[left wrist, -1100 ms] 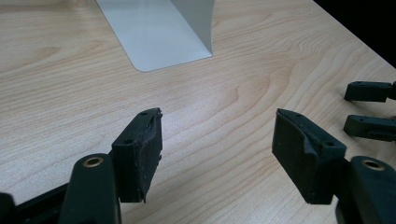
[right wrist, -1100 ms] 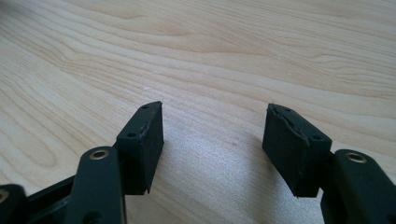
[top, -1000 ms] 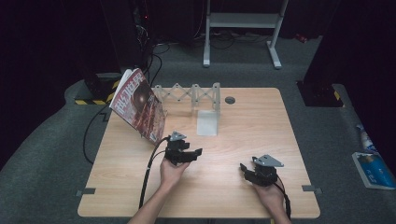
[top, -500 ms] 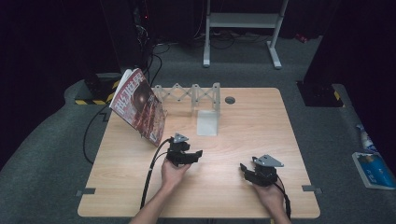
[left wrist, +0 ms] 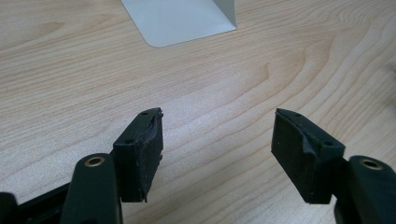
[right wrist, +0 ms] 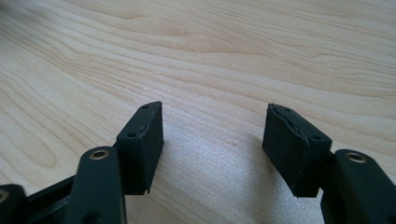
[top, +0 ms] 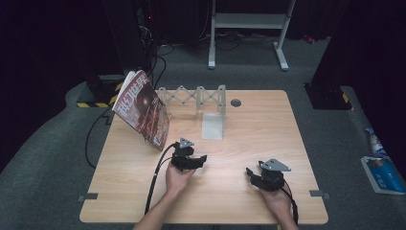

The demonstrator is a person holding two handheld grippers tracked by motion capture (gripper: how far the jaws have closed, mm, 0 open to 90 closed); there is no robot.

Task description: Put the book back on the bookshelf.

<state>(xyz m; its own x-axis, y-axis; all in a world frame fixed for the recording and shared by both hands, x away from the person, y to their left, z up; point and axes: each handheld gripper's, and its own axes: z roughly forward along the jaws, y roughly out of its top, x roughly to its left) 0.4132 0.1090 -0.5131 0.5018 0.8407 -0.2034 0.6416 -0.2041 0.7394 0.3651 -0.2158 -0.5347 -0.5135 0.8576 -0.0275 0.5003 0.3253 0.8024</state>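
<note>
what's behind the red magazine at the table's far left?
The magazine leans tilted, its top past the table edge. Behind it, dark floor, black cables and a yellow-black striped strip. What props it up is hidden by its cover; the accordion rack stands beside it.

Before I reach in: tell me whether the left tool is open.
Open: left tool jaws stand apart over bare table, nothing between.

Your nearest thing, the white bookend [top: 212, 125], stands upright on the table [top: 249, 120]. Its flat foot lies just before the folding rack [top: 194, 96].
</note>
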